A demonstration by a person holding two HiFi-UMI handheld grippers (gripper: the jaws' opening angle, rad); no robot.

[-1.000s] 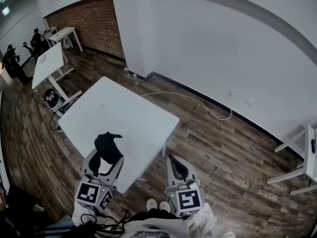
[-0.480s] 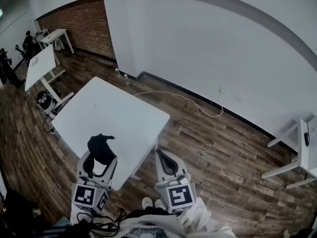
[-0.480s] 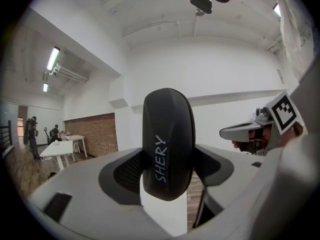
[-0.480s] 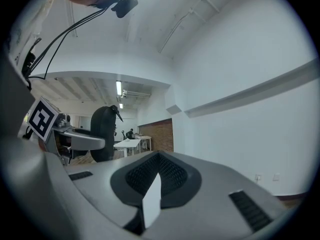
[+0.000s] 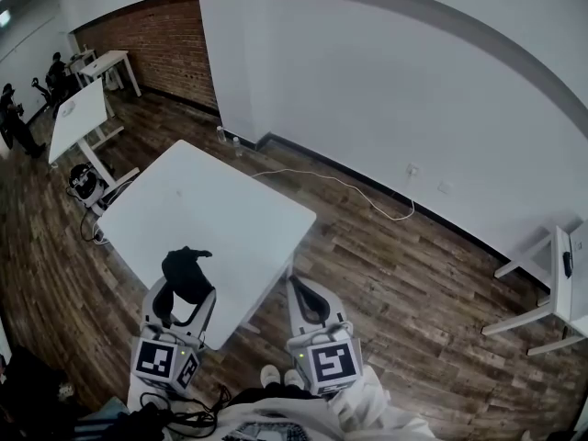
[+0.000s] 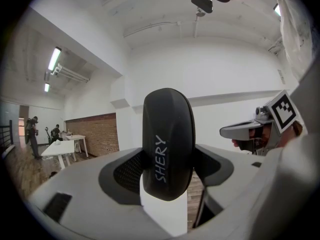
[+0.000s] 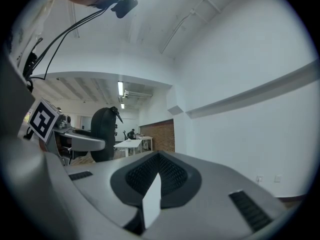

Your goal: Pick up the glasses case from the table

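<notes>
The glasses case (image 5: pixel 186 274) is a black oval hard case with a small zip tab. It is held above the near edge of the white table (image 5: pixel 211 209), and my left gripper (image 5: pixel 186 294) is shut on it. In the left gripper view the case (image 6: pixel 167 144) stands on end between the two dark pads, with pale lettering on its side. My right gripper (image 5: pixel 310 294) hangs over the wood floor to the right of the table, shut and holding nothing. In the right gripper view its jaws (image 7: pixel 157 176) meet at the tip, and the case (image 7: pixel 103 134) shows at the left.
More white tables (image 5: pixel 78 118) and standing people (image 5: pixel 14 122) are at the far left by a brick wall. A black bag (image 5: pixel 83 182) lies on the floor beside the table. A white cable (image 5: pixel 349 186) runs along the floor near the wall. White table legs (image 5: pixel 542 288) are at the right.
The head view has swung a little since one second ago. The case stays gripped in the left gripper. Neither gripper has visibly shifted against the table in the last half second.
</notes>
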